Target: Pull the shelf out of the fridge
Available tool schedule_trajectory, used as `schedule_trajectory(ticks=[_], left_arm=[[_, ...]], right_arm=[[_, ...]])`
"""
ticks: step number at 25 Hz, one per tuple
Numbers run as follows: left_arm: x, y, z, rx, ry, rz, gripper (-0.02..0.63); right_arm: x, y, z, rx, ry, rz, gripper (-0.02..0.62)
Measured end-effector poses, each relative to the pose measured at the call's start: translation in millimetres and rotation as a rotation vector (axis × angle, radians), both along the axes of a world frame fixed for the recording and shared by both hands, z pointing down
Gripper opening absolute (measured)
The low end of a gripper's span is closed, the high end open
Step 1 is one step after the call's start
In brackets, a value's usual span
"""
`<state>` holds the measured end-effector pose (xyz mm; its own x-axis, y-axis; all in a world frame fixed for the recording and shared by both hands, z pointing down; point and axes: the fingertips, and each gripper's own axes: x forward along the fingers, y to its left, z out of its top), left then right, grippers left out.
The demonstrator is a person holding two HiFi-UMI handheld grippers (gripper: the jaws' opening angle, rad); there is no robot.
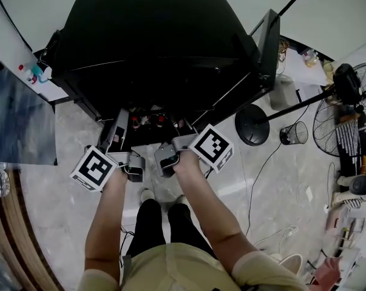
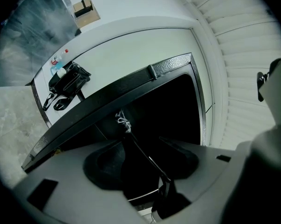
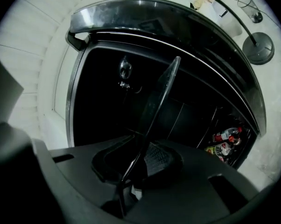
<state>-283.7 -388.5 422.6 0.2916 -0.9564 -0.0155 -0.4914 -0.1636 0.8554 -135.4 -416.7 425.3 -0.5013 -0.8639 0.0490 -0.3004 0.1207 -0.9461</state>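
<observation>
A black fridge [image 1: 158, 35] stands in front of me with its door [image 1: 267, 41] swung open to the right. Both grippers reach into the low front opening. The shelf [image 3: 161, 92], a thin dark panel seen edge-on, runs from the fridge's dark inside down between the pads of my right gripper [image 3: 138, 164], which stand close on its edge. That gripper sits beside its marker cube [image 1: 212, 147]. My left gripper [image 2: 140, 160] holds its jaws wide apart. The shelf's thin edge [image 2: 140, 148] passes between them without touching either pad. Its tips [image 1: 119, 129] point into the opening.
Bottles [image 1: 147, 121] lie in the bottom of the fridge [image 3: 224, 141]. A fan [image 1: 346, 102] on a round base [image 1: 252, 125], a wire bin [image 1: 294, 133] and cables occupy the floor to the right. A white tabletop with a black bag [image 2: 68, 78] stands at the left.
</observation>
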Motion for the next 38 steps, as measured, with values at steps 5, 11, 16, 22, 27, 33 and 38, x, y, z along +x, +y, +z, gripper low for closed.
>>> schedule_trajectory(ticks=[5,11,16,22,27,33,38], left_arm=[[0,-2,-1,0.009,0.024,0.014,0.204],[-6,1,-4,0.027,0.015,0.033,0.202],[-5,4,-8,0.054,0.047,0.029,0.135],[-2,22,-6,0.052,0.141,0.021,0.074],[3,43,-9,0.041,0.141,0.021,0.072],[11,79,-14,0.036,0.163,-0.011,0.071],[15,111,-26,0.045,0.148,-0.023,0.067]], right_arm=[[2,11,1,0.005,-0.009,0.009,0.06],[3,26,-1,0.012,-0.005,0.019,0.06],[8,40,3,0.004,0.069,0.018,0.064],[10,59,1,0.021,0.059,0.015,0.066],[14,80,-3,0.03,0.048,0.002,0.067],[21,109,-15,0.071,0.049,-0.029,0.067],[26,140,-20,0.071,0.04,-0.05,0.071]])
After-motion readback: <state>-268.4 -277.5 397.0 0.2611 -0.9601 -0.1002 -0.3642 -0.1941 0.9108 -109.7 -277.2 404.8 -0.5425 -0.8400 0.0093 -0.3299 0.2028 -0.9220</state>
